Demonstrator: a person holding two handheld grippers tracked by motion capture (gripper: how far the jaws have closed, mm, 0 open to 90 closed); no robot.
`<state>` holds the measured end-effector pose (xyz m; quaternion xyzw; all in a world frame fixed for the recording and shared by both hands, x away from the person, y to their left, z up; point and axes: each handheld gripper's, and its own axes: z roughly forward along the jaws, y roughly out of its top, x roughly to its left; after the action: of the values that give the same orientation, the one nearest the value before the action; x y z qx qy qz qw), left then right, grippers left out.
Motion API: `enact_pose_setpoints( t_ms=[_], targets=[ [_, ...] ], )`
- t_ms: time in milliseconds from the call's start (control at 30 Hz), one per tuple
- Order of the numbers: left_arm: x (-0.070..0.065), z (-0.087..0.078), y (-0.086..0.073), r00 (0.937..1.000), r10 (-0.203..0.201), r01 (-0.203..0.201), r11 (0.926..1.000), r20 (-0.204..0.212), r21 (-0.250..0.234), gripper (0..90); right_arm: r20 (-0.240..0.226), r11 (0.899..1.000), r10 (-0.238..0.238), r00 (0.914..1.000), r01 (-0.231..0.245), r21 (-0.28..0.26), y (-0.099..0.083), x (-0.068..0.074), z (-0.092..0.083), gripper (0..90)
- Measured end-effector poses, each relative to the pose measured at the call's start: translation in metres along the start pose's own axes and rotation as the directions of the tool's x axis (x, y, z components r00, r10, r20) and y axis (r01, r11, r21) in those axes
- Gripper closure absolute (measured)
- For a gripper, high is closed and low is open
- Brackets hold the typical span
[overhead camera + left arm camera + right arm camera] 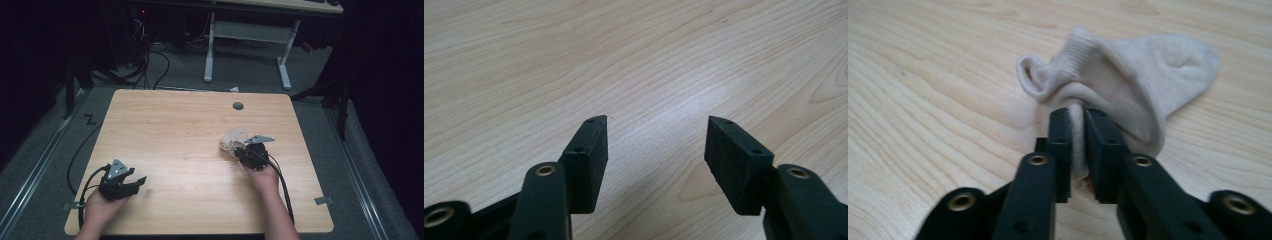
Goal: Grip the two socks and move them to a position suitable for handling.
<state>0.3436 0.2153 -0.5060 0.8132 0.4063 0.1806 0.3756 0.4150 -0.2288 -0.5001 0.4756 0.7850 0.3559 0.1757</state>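
Note:
A crumpled beige sock lies on the right half of the wooden table. My right gripper sits at the sock's near edge. In the right gripper view a fold of the sock is pinched between the two pads of that gripper, and the rest of the sock bunches up beyond the tips. My left gripper rests near the front left corner of the table. Its jaws stand wide open over bare wood with nothing between them.
A round grey cable hole sits near the table's far edge. Beyond the table a white desk frame stands on the carpet, with cables trailing to its left. Black cables run from both grippers off the front edge.

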Motion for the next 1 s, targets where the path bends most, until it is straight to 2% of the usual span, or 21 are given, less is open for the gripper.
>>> enact_pose_setpoints(
  t_ms=[267, 400, 433, 567, 700, 800, 833, 867, 900, 933, 1000],
  targets=[
    [0.000, 0.000, 0.000, 1.0000, 0.003, -0.003, 1.0000, 0.001, 0.001, 43.1, 0.003, 0.996, 0.012, 0.9999, -0.011, -0.089, 0.006, 0.002, -0.021, 72.4],
    [0.000, 0.000, 0.000, 1.0000, 0.002, -0.002, 1.0000, 0.001, 0.001, 43.1, 0.003, 0.997, 0.003, 1.0000, -0.003, -0.076, 0.005, 0.003, -0.019, 68.2],
    [0.000, 0.000, 0.000, 1.0000, 0.002, -0.002, 1.0000, 0.002, 0.000, 43.1, 0.002, 0.998, 0.000, 1.0000, 0.000, -0.058, 0.004, 0.006, -0.016, 66.1],
    [0.000, 0.000, 0.000, 1.0000, 0.003, -0.003, 1.0000, 0.001, 0.001, 43.1, 0.019, 0.998, -0.025, 0.9995, 0.026, -0.059, 0.004, 0.009, -0.014, 60.3],
    [0.000, 0.001, 0.000, 1.0000, 0.003, -0.003, 1.0000, 0.002, 0.006, 43.1, 0.001, 0.998, -0.024, 0.9997, 0.024, -0.057, 0.003, 0.010, -0.011, 57.4],
    [0.000, 0.001, 0.000, 1.0000, 0.003, -0.003, 1.0000, 0.002, 0.005, 43.0, -0.017, 0.999, -0.036, 0.9992, 0.035, -0.035, 0.002, 0.013, -0.006, 59.1],
    [0.000, 0.001, 0.000, 1.0000, 0.004, -0.004, 1.0000, 0.002, 0.006, 43.0, -0.036, 0.999, -0.040, 0.9985, 0.040, -0.020, 0.001, 0.015, -0.003, 70.8],
    [0.000, 0.001, 0.000, 1.0000, 0.003, -0.003, 1.0000, 0.002, 0.005, 43.0, -0.037, 0.999, -0.045, 0.9983, 0.044, -0.012, 0.001, 0.017, -0.003, 77.7],
    [0.000, 0.001, 0.000, 1.0000, 0.003, -0.003, 1.0000, 0.002, 0.005, 43.0, -0.037, 0.999, -0.045, 0.9983, 0.044, -0.012, 0.001, 0.017, -0.003, 77.7],
    [0.000, 0.001, 0.000, 1.0000, 0.001, -0.001, 1.0000, 0.003, 0.004, 43.1, -0.044, 0.998, -0.055, 0.9975, 0.054, -0.031, 0.002, 0.018, -0.006, 86.0],
    [0.000, 0.001, 0.000, 1.0000, 0.000, 0.000, 1.0000, 0.003, 0.004, 43.1, -0.045, 0.998, -0.055, 0.9975, 0.053, -0.037, 0.003, 0.018, -0.008, 86.5]
  ],
)
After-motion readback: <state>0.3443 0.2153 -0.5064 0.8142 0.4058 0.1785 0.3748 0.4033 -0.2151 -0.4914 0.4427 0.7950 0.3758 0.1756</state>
